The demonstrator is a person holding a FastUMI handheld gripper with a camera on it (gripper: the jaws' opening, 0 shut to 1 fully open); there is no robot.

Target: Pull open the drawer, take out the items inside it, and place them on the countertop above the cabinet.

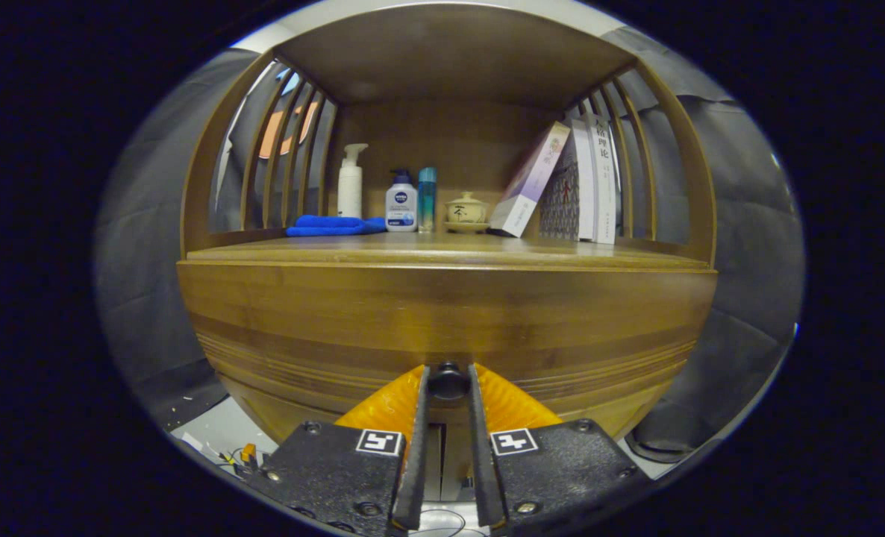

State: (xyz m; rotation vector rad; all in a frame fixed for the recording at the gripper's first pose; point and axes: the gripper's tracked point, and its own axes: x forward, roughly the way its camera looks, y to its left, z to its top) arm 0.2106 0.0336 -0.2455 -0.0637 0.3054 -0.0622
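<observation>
The wooden drawer front (442, 321) of the cabinet fills the space just ahead of my fingers. Its small dark round knob (448, 380) sits between my fingertips, and both fingers press against its sides, so my gripper (448, 382) is shut on the knob. Above the drawer runs the wooden countertop (442, 250), under a roofed shelf with slatted sides. What lies inside the drawer is hidden behind its front.
At the back of the countertop stand a white pump bottle (351, 183), a second pump bottle (401, 201), a slim teal bottle (427, 199), a lidded ceramic cup (466, 209) and leaning books (569, 183). A folded blue cloth (332, 224) lies at the left.
</observation>
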